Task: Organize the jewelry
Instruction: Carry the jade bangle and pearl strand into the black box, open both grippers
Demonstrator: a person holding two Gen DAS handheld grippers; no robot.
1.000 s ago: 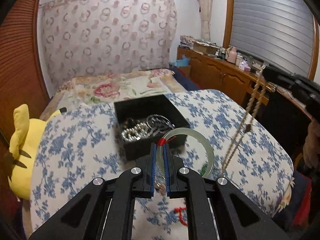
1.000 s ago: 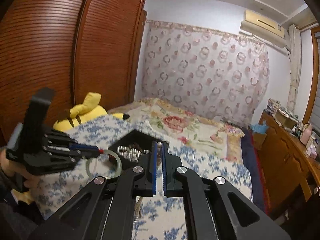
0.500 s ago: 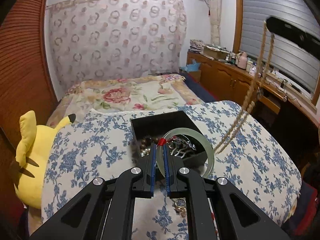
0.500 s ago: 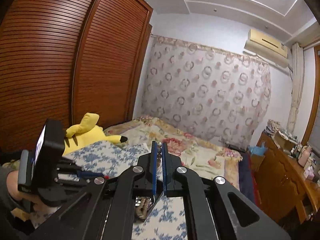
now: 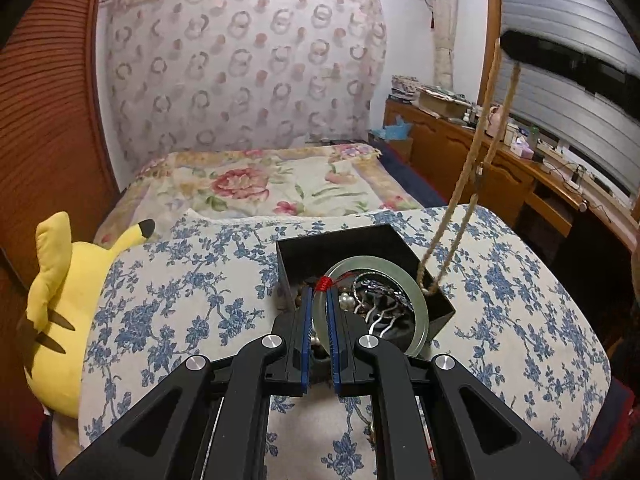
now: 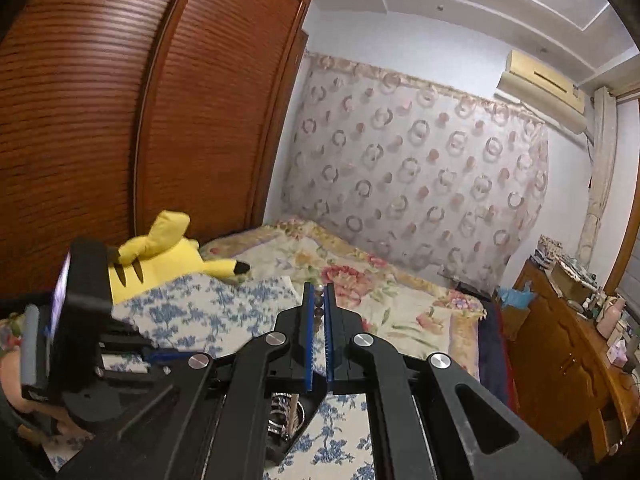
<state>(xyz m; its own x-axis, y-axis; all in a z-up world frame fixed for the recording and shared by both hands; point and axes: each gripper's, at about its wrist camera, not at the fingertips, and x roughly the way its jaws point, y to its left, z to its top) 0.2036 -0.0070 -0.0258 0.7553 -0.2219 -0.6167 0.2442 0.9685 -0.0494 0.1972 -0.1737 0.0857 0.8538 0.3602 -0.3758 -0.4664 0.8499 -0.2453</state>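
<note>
Black left gripper [image 5: 319,312], blue-lined jaws, silver screws

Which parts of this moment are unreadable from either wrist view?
- Black box contents, left wrist view: tangled, partly behind the jade bangle and left tongs.
- Bead necklace lower end: dips behind the box corner.
- Right wrist view: left tongs blurred; box hidden under right tongs.

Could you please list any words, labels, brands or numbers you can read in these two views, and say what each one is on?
There is no readable text in either view.
The bottles and boxes on the wooden dresser may carry labels, but they are too small and blurred to read.
The air conditioner shows no legible brand.
The black jewelry box has no visible lettering.
</note>
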